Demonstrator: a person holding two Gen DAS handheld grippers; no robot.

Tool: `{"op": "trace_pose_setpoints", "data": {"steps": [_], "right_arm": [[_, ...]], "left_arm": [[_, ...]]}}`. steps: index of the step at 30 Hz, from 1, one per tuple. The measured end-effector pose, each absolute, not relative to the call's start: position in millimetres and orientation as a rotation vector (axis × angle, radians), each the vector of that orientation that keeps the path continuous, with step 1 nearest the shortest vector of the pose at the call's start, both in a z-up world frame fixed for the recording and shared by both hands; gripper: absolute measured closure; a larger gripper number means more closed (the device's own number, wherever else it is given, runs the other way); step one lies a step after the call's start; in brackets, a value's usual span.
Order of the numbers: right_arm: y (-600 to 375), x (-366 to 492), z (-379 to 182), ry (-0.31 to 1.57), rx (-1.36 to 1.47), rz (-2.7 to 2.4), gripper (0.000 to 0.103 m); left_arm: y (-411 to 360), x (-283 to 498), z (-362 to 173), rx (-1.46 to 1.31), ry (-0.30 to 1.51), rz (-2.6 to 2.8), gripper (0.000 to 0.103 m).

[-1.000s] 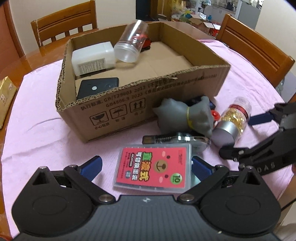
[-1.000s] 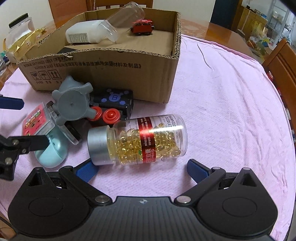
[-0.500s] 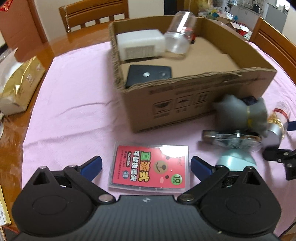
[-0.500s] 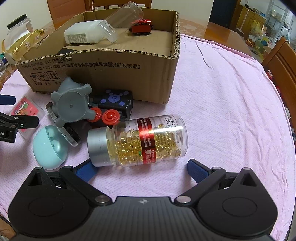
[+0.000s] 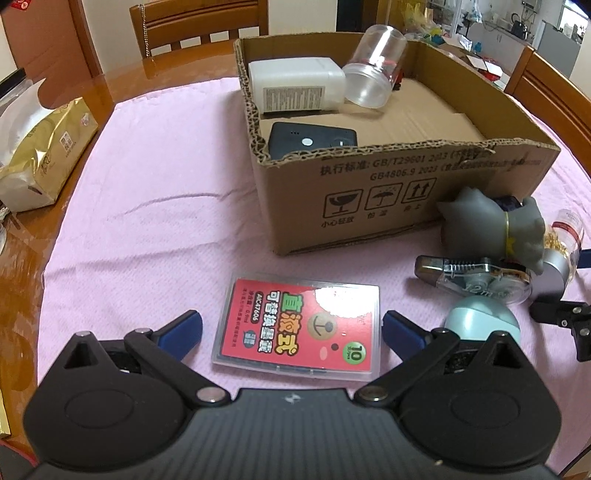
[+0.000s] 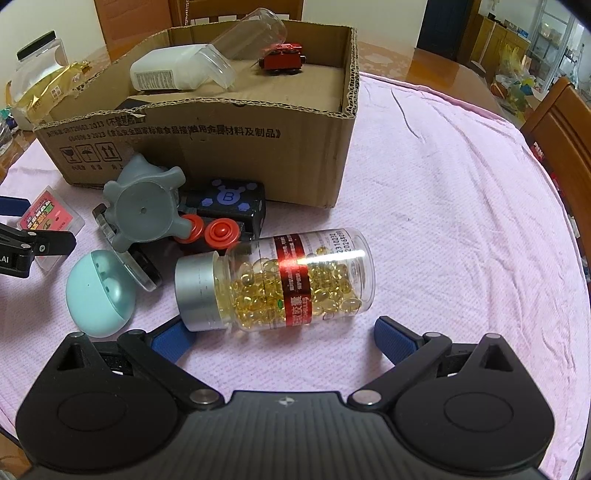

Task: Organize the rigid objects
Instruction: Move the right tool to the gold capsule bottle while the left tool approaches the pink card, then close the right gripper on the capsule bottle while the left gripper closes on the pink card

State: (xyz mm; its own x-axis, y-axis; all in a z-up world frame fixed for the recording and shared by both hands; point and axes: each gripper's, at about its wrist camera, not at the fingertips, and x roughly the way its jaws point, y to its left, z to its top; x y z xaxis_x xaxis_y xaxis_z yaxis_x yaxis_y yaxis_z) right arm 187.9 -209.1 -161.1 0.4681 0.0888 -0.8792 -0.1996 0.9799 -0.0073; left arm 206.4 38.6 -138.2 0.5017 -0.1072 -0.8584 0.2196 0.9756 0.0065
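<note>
My left gripper (image 5: 291,326) is open, with a flat clear case with a red label (image 5: 301,328) lying on the pink cloth between its fingers. My right gripper (image 6: 282,332) is open around a lying capsule bottle (image 6: 280,278) with a silver cap. A cardboard box (image 5: 388,192) holds a white container (image 5: 293,88), a clear jar (image 5: 373,68), a black device (image 5: 310,140) and a red toy car (image 6: 282,57). In front of the box lie a grey figurine (image 6: 142,206), a black toy with red wheels (image 6: 225,206), a tape dispenser (image 5: 476,278) and a teal egg-shaped case (image 6: 99,291).
A gold packet (image 5: 40,155) lies on the wooden table left of the cloth. Wooden chairs (image 5: 199,26) stand behind the box and at the right. The pink cloth (image 6: 461,203) stretches right of the box.
My left gripper has swung left with the red-labelled case staying between its fingers, away from the pile. My right gripper has stayed over the capsule bottle.
</note>
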Motion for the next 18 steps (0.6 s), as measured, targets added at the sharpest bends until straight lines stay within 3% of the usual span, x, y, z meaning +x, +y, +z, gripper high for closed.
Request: {"op": "trace_pose_setpoints", "data": {"steps": [18], "right_arm": [[-214.4, 183.8, -159.7, 1.043, -0.169, 0.275, 0.0]], "left_arm": [[38.5, 211.4, -137.5, 0.119, 1.051, -0.188, 0.0]]}}
